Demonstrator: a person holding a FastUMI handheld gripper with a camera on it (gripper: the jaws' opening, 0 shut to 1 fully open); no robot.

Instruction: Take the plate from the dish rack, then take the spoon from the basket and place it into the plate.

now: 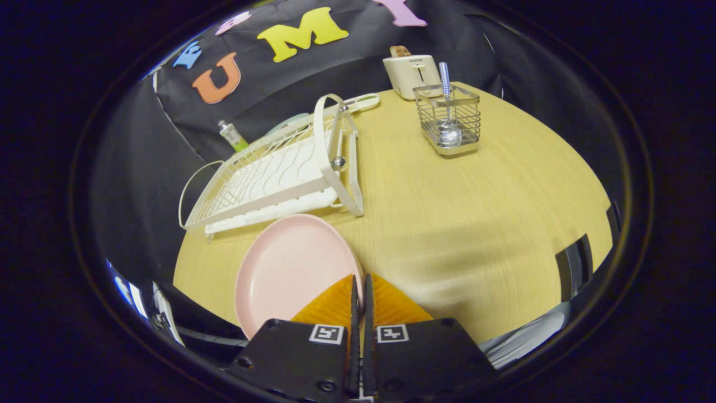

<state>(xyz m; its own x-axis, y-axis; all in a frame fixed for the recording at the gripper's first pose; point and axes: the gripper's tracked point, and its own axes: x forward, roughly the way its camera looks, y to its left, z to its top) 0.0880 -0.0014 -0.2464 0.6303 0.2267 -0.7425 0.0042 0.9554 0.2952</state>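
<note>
- The pink plate (288, 268) lies on the wooden table (475, 224), just in front of the white dish rack (274, 173), with its near right rim reaching in between the gripper's fingers.
- The gripper (361, 291) has its fingers drawn almost together, and the plate's rim sits in the thin slit between them; they look clamped on that rim, both pads against it.
- The plate rests low on the tabletop beside the rack's front edge, tilted little if at all; whether its far rim touches the rack cannot be told.
- The dish rack stands slantwise on the table beyond the plate, its wire bed bare, with a white upright frame at its right end.
- The spoon (446, 106) stands upright in the wire basket (450, 120), bowl down, its blue patterned handle rising above the basket's rim.
- The basket stands well beyond the fingers, on the far part of the table, well apart from the plate.
- A cream toaster (411, 75) stands just behind the basket, with a slice of toast showing in its slot.
- A small bottle with a green label (232, 136) lies behind the rack's far side.
</note>
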